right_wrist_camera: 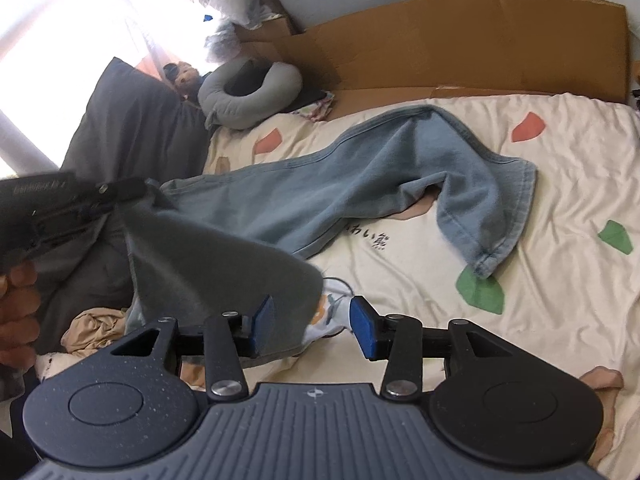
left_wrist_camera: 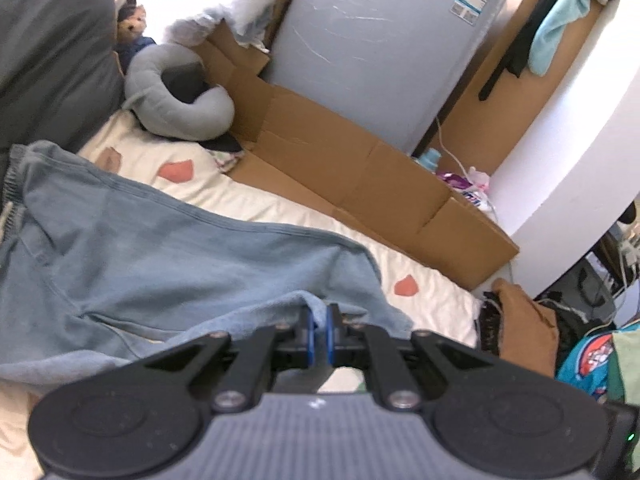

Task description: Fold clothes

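Note:
Light blue jeans [right_wrist_camera: 320,184] lie stretched across the cream bedsheet [right_wrist_camera: 560,200], with one leg bent toward the right. My left gripper [left_wrist_camera: 319,320] is shut on a fold of the jeans [left_wrist_camera: 160,248] at their near edge. In the right wrist view the left gripper [right_wrist_camera: 136,190] holds that end lifted at the left. The raised fabric hangs down in front of my right gripper [right_wrist_camera: 312,328]. It is open, and the cloth's edge reaches partly into the gap by its left pad [right_wrist_camera: 262,324].
Flattened cardboard [right_wrist_camera: 460,40] lines the far side of the bed. A grey neck pillow [right_wrist_camera: 248,92] and a dark pillow [right_wrist_camera: 132,120] lie at the head end. A tan cloth [right_wrist_camera: 96,328] is bunched at the near left. A hand [right_wrist_camera: 16,312] grips the left tool.

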Available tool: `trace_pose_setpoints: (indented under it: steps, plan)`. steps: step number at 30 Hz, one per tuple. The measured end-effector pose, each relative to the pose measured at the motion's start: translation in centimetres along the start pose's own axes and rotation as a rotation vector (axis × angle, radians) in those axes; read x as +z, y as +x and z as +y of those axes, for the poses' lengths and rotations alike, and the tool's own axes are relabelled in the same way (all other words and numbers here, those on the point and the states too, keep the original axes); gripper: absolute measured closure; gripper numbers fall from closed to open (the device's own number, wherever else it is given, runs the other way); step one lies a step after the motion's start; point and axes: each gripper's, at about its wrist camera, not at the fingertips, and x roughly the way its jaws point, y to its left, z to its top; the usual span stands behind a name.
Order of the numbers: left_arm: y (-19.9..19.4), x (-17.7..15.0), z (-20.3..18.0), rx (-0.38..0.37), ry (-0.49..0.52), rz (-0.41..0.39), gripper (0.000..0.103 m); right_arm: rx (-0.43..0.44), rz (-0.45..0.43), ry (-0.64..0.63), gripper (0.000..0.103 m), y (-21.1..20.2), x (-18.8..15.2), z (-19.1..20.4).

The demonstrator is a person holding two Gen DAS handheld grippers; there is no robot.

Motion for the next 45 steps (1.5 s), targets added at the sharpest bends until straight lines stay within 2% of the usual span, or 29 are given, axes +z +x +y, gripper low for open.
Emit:
trace_pose_setpoints:
  steps: [4, 10, 14, 21, 26, 27, 30, 31, 32, 36, 40, 45]
  plan:
    - [0.9, 0.2, -1.1, -0.039, 0.014, 0.025, 0.097, 0.066, 0.011, -0.003, 0.04, 1.0, 0.0, 1.0]
    - [2.2, 0.3, -1.9, -0.096, 0.003, 0.078, 0.097, 0.201, 0.013, -0.016, 0.034, 2.7, 1.0, 3.6]
    - [2.7, -0.3, -2.2, -0.128, -0.016, 0.111, 0.097, 0.245, 0.01, 0.004, 0.028, 3.7, 1.4, 5.0]
    - [3.4, -1.2, -3.1, -0.188, -0.007, 0.179, 0.098, 0.181, 0.051, 0.014, 0.028, 6.4, 0.8, 5.3]
    - [4.1, -1.8, -3.4, -0.209, -0.007, 0.227, 0.097, 0.167, 0.046, 0.049, 0.029, 6.8, 0.5, 4.6]
    - [4.2, -1.9, -3.5, -0.211, -0.01, 0.233, 0.097, 0.16, 0.043, 0.051, 0.034, 6.9, 0.5, 4.4]
    - [4.5, -2.1, -3.5, -0.213, -0.015, 0.24, 0.097, 0.128, 0.037, 0.062, 0.063, 7.2, 0.6, 3.6]
    - [4.6, -2.2, -3.5, -0.213, -0.017, 0.24, 0.097, 0.123, 0.039, 0.066, 0.08, 7.2, 0.6, 3.3]
    - [4.7, -2.2, -3.4, -0.213, -0.018, 0.24, 0.097, 0.112, 0.045, 0.062, 0.086, 7.2, 0.5, 3.1]
    - [4.7, -2.4, -2.5, -0.188, -0.033, 0.229, 0.093, 0.085, 0.067, 0.036, 0.093, 6.7, 0.3, 2.7]
    - [4.4, -2.6, -1.0, -0.143, -0.058, 0.207, 0.081, 0.068, 0.084, 0.02, 0.098, 5.5, -0.2, 2.2]
    - [3.7, -3.9, 2.2, -0.06, -0.116, 0.198, 0.073, 0.031, 0.093, 0.014, 0.098, 3.6, -0.3, 1.6]
